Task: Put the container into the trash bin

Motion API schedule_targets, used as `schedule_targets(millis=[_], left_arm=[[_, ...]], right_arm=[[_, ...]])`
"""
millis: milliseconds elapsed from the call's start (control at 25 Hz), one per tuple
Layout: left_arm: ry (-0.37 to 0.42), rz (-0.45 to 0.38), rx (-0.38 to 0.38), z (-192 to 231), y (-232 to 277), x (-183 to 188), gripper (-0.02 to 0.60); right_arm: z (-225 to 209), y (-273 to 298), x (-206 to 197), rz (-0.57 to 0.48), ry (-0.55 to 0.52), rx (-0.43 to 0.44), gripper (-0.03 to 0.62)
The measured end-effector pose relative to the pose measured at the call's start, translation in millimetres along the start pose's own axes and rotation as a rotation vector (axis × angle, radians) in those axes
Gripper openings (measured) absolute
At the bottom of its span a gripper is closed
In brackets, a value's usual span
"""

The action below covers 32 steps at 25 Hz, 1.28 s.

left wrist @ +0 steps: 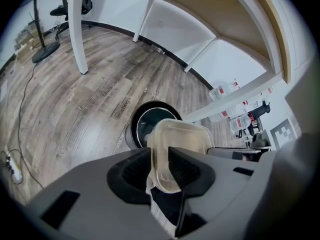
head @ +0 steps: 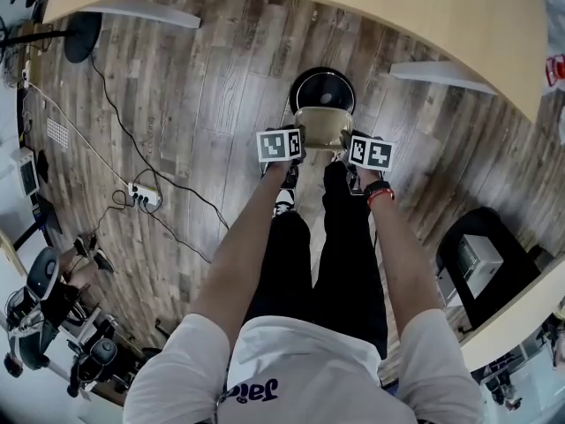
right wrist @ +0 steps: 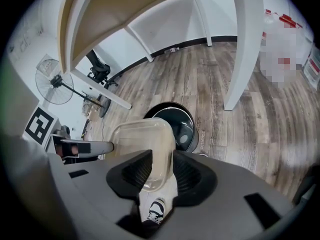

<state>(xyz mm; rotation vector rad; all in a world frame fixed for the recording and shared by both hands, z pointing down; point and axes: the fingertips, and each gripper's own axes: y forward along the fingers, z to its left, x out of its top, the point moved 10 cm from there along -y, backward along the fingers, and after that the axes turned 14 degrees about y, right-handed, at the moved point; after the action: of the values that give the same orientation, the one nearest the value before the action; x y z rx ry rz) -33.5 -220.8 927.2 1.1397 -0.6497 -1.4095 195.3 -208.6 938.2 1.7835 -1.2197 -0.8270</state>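
Observation:
A clear plastic container [head: 323, 128] hangs between my two grippers, just in front of a round black trash bin [head: 323, 89] on the wooden floor. My left gripper [head: 297, 147] is shut on the container's left rim [left wrist: 161, 156]. My right gripper [head: 350, 153] is shut on its right rim [right wrist: 159, 166]. In the left gripper view the bin [left wrist: 147, 120] lies directly beyond the container, its dark lined mouth open. The right gripper view shows the same bin [right wrist: 176, 119] below and past the container [right wrist: 145, 139].
A curved wooden table top [head: 371, 7] on white legs [left wrist: 78, 29] arches over the bin. A power strip [head: 143, 197] and cables lie on the floor at left. A black stand with a box [head: 477, 263] sits at right. My feet [right wrist: 156, 210] stand just behind the grippers.

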Motion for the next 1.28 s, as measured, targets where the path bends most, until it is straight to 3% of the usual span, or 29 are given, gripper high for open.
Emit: schedule_targets(millis=[400, 1160, 1240, 1280], left_arm=[[0.054, -0.028, -0.002, 14.6, 46.8, 16.4, 0.124], [0.052, -0.074, 0.001, 41.0, 106.1, 33.5, 0.133], [0.057, -0.071, 0.005, 42.0, 108.5, 33.5, 0.138], [0.062, -0.070, 0.006, 42.0, 109.8, 33.5, 0.155]], right_arm=[[-17.1, 42.5, 26.1, 0.008, -0.036, -0.019, 0.138], [-37.0, 97.0, 60.4, -0.012, -0.044, -0.009, 0.141], [-36.5, 99.1, 62.0, -0.012, -0.067, -0.020, 0.146], [-36.3, 100.2, 63.1, -0.011, -0.078, -0.031, 0.183]])
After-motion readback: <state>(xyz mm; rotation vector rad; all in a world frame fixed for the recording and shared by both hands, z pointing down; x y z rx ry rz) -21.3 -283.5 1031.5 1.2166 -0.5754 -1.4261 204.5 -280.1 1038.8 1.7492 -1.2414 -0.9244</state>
